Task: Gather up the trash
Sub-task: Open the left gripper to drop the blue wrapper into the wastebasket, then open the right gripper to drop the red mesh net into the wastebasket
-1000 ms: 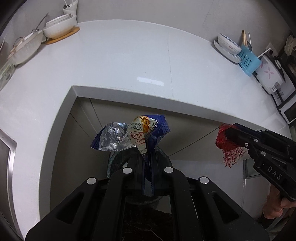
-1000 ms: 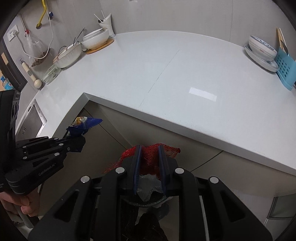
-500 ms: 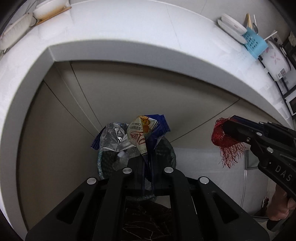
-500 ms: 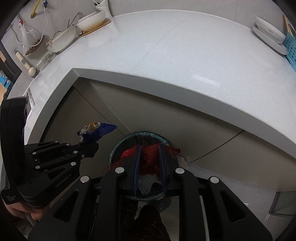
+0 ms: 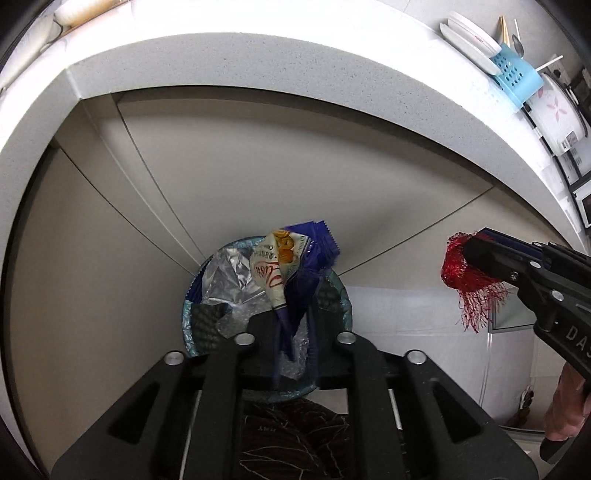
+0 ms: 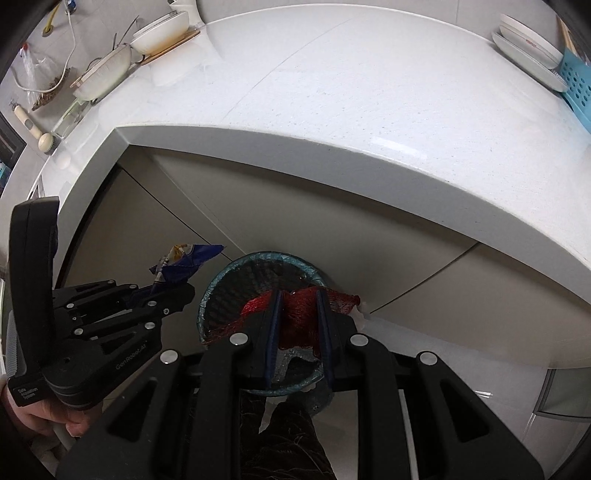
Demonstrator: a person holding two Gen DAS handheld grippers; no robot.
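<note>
The left tool (image 5: pixel 295 317) has just been opening its jaws; a crumpled snack wrapper (image 5: pixel 280 266), blue and cream outside with silver foil inside, still sits between them, and whether the pads still press it I cannot tell. It hangs right over the round bin (image 5: pixel 334 295), which is lined with a bluish bag. The right tool (image 6: pixel 297 325) is narrow, clamped on a wad of red mesh netting (image 6: pixel 299 314) whose frayed threads trail at 9 and 3 o'clock of the jaws, also above the bin's mouth. From the left camera this tool sits at 3 o'clock, well apart from the wrapper. The white tabletop (image 6: pixel 369 110) edge overhangs at 12 o'clock, beige cabinet doors (image 5: pixel 258 166) below it; open air lies between tools and cabinet. Bowls (image 6: pixel 162 33) and a blue rack (image 5: pixel 517 74) stand far back.
</note>
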